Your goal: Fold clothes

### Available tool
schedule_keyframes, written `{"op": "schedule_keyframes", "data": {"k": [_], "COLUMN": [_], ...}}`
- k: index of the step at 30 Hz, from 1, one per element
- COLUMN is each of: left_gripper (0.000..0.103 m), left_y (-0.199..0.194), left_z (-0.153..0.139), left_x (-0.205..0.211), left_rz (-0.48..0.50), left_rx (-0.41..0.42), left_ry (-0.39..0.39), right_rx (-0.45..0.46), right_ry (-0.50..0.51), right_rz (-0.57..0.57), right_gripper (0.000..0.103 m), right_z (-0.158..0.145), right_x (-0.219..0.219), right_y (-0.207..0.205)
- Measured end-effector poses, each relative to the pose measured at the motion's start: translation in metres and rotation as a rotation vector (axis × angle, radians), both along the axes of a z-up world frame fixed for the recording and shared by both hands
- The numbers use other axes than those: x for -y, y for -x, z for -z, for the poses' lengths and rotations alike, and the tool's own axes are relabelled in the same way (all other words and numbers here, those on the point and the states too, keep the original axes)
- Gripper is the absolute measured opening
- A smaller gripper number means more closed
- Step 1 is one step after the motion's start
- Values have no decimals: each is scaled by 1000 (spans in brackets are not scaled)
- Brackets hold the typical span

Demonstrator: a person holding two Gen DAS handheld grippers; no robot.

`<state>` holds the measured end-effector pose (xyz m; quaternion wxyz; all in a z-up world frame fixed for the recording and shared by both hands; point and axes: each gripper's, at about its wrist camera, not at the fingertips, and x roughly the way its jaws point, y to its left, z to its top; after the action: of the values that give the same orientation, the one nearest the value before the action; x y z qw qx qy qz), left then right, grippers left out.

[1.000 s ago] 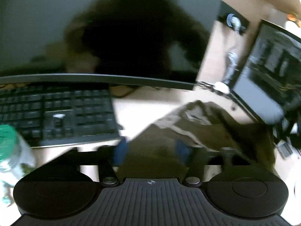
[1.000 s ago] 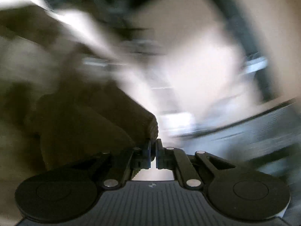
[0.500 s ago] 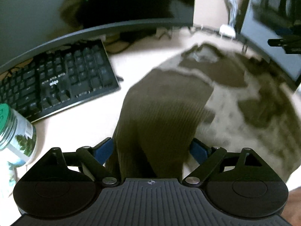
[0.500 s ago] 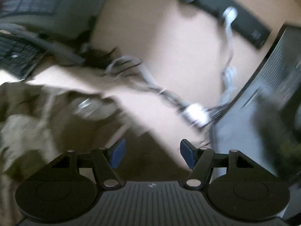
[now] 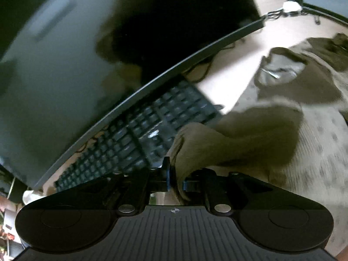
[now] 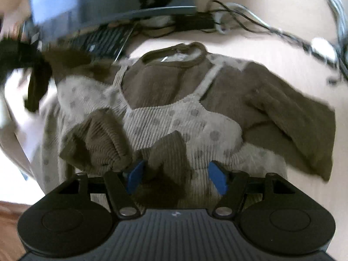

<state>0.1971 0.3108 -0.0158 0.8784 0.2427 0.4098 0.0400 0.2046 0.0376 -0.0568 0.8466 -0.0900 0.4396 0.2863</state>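
A brown ribbed top with a beige dotted pinafore front (image 6: 174,113) lies spread on the pale desk (image 6: 250,50), neckline toward the monitor. In the left wrist view, my left gripper (image 5: 176,179) is tilted and its jaws are closing, pinching the cuff of one brown sleeve (image 5: 217,145) lifted over the keyboard's corner. My right gripper (image 6: 176,177) hangs open low over the garment's middle. The bunched end of the other brown sleeve (image 6: 167,152) lies between its blue pads (image 6: 136,175) without being pressed. A further brown sleeve fold (image 6: 293,119) rests flat at the right.
A black keyboard (image 5: 152,130) and a curved dark monitor (image 5: 65,65) stand just left of the garment. Cables (image 6: 261,26) and a white plug (image 6: 322,45) run along the back of the desk. The desk's front edge (image 6: 8,206) shows at the lower left.
The left gripper's wide jaws have come together on the sleeve cuff and the gripper has rolled. The right gripper let go of its sleeve, opened, and dropped low over the garment.
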Motion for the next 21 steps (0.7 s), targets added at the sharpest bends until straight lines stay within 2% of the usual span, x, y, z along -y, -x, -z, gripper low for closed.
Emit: {"op": "schedule_keyframes", "data": {"k": [1,3,4,5,6,8,9,11,12,13,15,17,20,21], "left_gripper": [37,40,49,61,66,75,76,86,88,90,93,93,93,93], "left_y": [1,8,14,23,32,44,49,59,59,56,52,50,52,53], "left_z": [-3,-10,-15,-21,-28,-37,-41,-50,-49,-46,-30,-8,25,34], "left_x": [-6,-19,-26,-32,-38,-38,-38,-37,-30,-18,10,26,32,33], "left_rz": [-7,-24,-35,-47,-60,-51,-45,-32,-10,16,40,11,-63,-85], "left_rx": [-15,-42,-52,-55,-57,-15,8,55,52,38,-15,-73,-140,-147], "left_ry": [39,153,231,349,475,660,749,927,993,1025,1002,992,1060,1074], "right_rx": [3,42,81,129,181,259,270,281,268,246,191,122,10,-13], "right_ry": [5,-22,-32,-27,-7,23,20,-3,-42,-80,-142,-157,-122,-121], "right_rz": [-4,-17,-28,-33,-31,-37,-54,-98,-134,-161,-199,-196,-186,-191], "right_gripper": [66,66,66,66,66,63,55,52,52,52,52,52,51,35], "right_z": [-3,-20,-30,-39,-45,-53,-55,-59,-61,-61,-57,-41,-10,-5], "right_x": [-1,7,11,15,15,10,3,-12,-24,-37,-67,-98,-132,-138], "right_y": [-1,-3,-4,-6,-10,-21,-28,-43,-52,-61,-82,-103,-122,-123]}}
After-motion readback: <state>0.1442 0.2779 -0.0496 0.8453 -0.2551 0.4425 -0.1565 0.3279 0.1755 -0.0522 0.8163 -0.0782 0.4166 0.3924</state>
